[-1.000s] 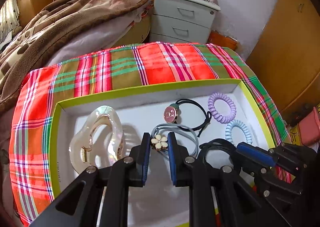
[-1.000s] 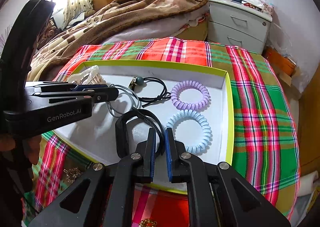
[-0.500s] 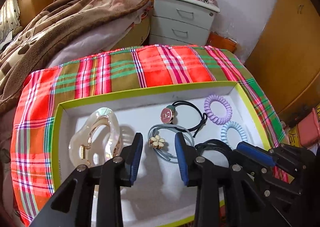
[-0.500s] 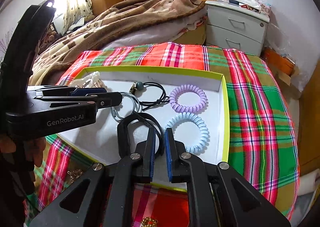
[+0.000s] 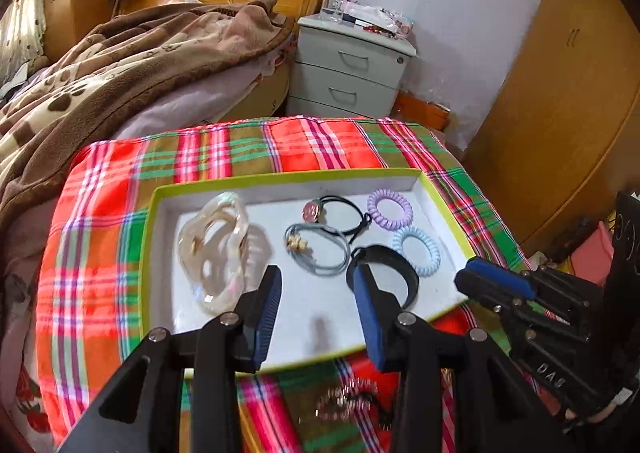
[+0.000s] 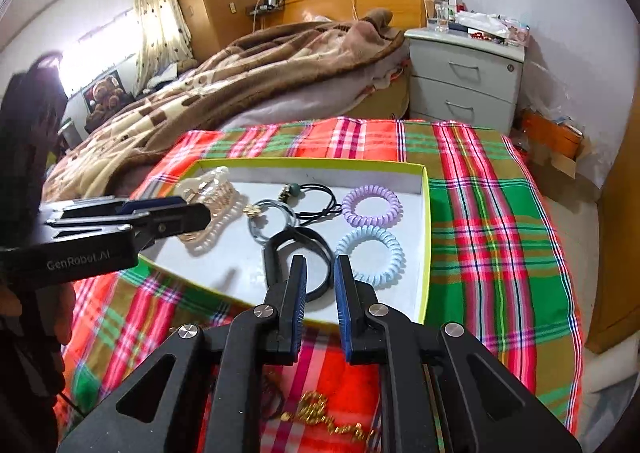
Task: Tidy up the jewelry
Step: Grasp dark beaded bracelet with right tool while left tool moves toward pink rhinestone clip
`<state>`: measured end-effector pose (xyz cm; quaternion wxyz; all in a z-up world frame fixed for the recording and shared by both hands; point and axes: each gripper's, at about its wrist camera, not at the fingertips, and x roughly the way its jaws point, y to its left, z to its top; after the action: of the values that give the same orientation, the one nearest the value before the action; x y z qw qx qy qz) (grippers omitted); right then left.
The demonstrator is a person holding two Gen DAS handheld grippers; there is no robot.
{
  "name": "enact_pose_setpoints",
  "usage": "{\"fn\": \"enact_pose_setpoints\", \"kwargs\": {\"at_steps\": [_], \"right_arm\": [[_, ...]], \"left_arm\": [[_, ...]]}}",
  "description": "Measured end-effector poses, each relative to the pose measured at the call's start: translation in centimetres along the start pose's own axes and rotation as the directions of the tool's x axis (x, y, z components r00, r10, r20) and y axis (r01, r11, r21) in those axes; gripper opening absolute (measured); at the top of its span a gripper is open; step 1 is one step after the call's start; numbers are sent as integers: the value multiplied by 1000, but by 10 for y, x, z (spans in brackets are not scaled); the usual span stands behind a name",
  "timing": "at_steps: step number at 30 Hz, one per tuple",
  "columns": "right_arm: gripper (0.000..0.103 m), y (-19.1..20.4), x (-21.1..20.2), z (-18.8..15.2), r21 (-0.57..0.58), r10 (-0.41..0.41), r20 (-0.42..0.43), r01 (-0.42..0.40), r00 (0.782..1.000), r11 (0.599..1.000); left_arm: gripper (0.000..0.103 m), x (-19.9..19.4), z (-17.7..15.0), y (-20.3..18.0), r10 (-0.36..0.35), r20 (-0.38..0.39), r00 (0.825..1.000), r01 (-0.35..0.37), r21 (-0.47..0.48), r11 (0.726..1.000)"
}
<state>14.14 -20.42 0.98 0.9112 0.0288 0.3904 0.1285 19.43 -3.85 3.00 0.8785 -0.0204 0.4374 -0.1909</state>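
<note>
Left gripper (image 5: 318,305) opening wide, empty, right gripper (image 6: 321,277) opening, empty, above tray (image 5: 280,182)

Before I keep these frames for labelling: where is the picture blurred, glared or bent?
Left wrist view: gold chain near the bottom smeared by blur, tray sharp. Right wrist view: window blown out white, checked cloth at lower left smeared. Both views: fisheye bending, dark corners.

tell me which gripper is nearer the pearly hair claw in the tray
Left. The left gripper, jaws opening and empty, sits just right of the pearly hair claw. The right gripper is across the tray over the black band.
</note>
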Motion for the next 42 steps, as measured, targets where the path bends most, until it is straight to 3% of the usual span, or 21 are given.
{"fn": "enact_pose_setpoints", "kwargs": {"at_steps": [8, 10, 11, 19, 30, 42], "right_arm": [[20, 13, -18, -20, -33, 63, 2, -63, 998, 997], [37, 17, -19, -29, -36, 87, -13, -88, 996, 996], [40, 20, -18, -34, -41, 103, -24, -104, 994, 994], [40, 48, -14, -66, -109, 160, -85, -168, 983, 980], [40, 72, 11, -77, -154, 120, -156, -144, 980, 978], [40, 88, 27, -75, -226, 18, -160, -55, 987, 973]], "left_arm": [[39, -24, -27, 4, -4, 15, 1000, 4, -27, 1000], [39, -28, -35, 6, -9, 17, 1000, 10, -43, 999], [39, -30, -39, 7, -9, 16, 1000, 10, -47, 999], [39, -39, -65, 22, 1, 10, 1000, 0, -103, 995], [39, -46, -83, 38, 0, 10, 1000, 2, -138, 990], [39, -44, -90, 46, -11, -2, 1000, 10, -155, 988]]}}
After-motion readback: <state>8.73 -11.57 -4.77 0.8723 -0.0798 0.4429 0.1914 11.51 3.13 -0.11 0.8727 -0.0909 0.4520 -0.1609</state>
